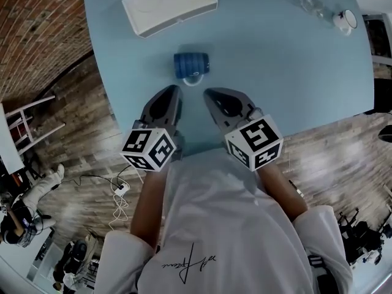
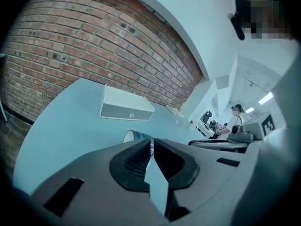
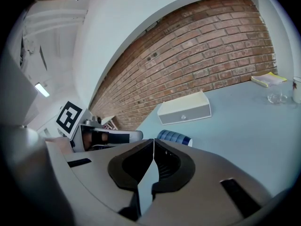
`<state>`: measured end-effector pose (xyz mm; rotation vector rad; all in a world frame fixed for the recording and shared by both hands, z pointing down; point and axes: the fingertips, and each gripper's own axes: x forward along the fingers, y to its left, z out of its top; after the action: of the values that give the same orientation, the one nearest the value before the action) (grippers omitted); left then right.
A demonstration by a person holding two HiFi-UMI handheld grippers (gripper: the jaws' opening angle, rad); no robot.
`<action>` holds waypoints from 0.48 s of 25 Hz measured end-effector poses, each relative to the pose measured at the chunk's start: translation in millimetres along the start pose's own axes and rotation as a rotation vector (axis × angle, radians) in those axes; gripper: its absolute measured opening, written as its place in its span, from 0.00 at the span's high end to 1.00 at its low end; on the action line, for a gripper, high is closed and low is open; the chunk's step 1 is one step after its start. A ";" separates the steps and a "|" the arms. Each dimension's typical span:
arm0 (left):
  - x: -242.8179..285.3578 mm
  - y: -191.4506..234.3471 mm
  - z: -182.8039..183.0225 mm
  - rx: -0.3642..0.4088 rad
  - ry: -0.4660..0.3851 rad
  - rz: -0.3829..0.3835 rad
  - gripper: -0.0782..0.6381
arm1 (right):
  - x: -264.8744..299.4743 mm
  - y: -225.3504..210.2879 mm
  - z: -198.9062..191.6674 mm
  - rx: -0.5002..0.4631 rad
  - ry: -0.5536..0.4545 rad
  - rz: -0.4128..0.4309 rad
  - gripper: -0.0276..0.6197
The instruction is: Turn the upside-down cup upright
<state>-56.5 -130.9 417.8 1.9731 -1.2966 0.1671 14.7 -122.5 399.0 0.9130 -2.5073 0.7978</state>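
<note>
No readable brand anywhere: the white shirt [image 1: 226,225] has a script signature I can't make out, and the marker cubes [image 1: 149,149] carry only black-and-white square codes. The surface is a light blue table [image 1: 294,72]. A white box [image 1: 169,5] sits at its far edge, and clear glassware [image 1: 312,2] and a small white mug [image 1: 346,19] sit at the far right corner. The right gripper view also shows a yellow pad [image 3: 268,79] by the wall. The room has a curved brick wall [image 2: 70,46], a wood-plank floor [image 1: 79,139] and loose cables on the floor to the left. The blue ribbed cup [image 1: 191,64] is mid-table, just beyond both grippers. It looks to be lying on its side rather than inverted, with a white loop toward the person. The left gripper [image 1: 175,90] and right gripper [image 1: 209,93] are held side by side over the near table edge, noses angled in toward the cup but short of it. Bare forearms are tucked close to the torso. On each gripper the jaws meet at the tips with nothing between them.
</note>
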 end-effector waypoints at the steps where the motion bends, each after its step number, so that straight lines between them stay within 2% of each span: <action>1: 0.9 1.7 0.4 0.001 0.001 0.002 0.88 | 1.3 0.2 -0.1 -0.001 0.003 0.002 0.92; 12: 9.1 15.3 -1.3 -0.009 0.029 0.004 0.88 | 15.6 -1.4 0.4 0.007 0.031 0.012 0.92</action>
<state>-64.5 -139.8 431.0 1.9534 -1.2806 0.1905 4.2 -131.0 407.1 0.8815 -2.4871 0.8191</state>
